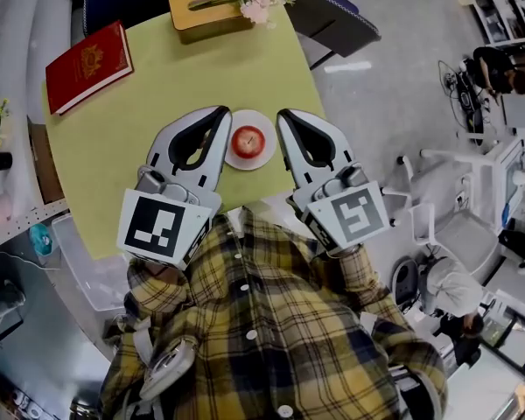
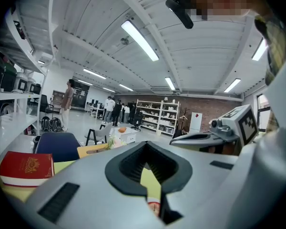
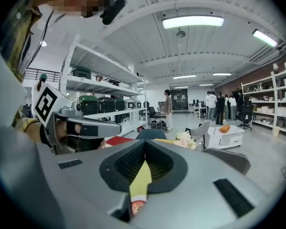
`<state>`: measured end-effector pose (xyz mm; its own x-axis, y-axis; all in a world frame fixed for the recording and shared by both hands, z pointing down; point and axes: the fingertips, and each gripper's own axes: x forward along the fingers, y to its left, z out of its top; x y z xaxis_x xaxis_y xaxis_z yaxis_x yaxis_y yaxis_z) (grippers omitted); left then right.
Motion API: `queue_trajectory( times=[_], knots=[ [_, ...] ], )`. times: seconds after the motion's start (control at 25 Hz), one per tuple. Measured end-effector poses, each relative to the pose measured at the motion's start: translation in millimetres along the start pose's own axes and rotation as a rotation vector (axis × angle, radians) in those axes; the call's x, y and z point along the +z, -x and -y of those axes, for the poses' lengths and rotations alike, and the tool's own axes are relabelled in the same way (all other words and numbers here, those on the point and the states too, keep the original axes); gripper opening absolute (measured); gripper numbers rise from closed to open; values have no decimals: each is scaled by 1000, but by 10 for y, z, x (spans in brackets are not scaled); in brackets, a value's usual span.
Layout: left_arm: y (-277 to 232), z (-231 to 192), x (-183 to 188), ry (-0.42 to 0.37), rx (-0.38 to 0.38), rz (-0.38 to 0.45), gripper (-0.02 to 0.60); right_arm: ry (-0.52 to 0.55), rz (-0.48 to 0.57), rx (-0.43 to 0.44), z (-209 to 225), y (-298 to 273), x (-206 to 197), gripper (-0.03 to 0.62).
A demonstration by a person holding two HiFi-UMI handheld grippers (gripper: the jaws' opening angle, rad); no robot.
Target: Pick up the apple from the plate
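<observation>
Yellow plaid shirt (image 1: pixel 271 322) up close, and beyond it the grey left gripper (image 1: pixel 220 112) and right gripper (image 1: pixel 284 115), jaws together on nothing, flank the round red apple (image 1: pixel 248 140) on its small white plate (image 1: pixel 264 158) on the yellow-green surface (image 1: pixel 122 138), tips past it, neither clearly nearer.

Yellow-green table (image 1: pixel 157 121): red book (image 1: pixel 87 66), tissue box (image 1: pixel 208 11), plate (image 1: pixel 264 156).

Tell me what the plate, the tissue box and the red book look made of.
Plate: smooth white, likely glazed ceramic, possibly plastic. Tissue box: matte tan, seemingly wood or bamboo. Red book: stiff cover with gold emblem, probably coated board or cloth.
</observation>
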<state>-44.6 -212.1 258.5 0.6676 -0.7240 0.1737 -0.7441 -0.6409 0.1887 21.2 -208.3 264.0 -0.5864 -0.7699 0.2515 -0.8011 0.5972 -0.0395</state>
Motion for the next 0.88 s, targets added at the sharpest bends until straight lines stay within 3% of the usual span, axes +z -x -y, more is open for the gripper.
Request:
queue_trajectory(
  times=[0.4,0.52,0.88],
  knots=[
    [-76,-26,-349,11,3,-56,6,-58,-44,80,-22,-47,-442,5],
    [-99,-78,-483,24,13,-85,5,-82,-63,120,-71,-87,-603,88],
    [-163,-169,-792,50,20,-142,5,-72,-104,190,-161,-167,-953,223]
  ],
)
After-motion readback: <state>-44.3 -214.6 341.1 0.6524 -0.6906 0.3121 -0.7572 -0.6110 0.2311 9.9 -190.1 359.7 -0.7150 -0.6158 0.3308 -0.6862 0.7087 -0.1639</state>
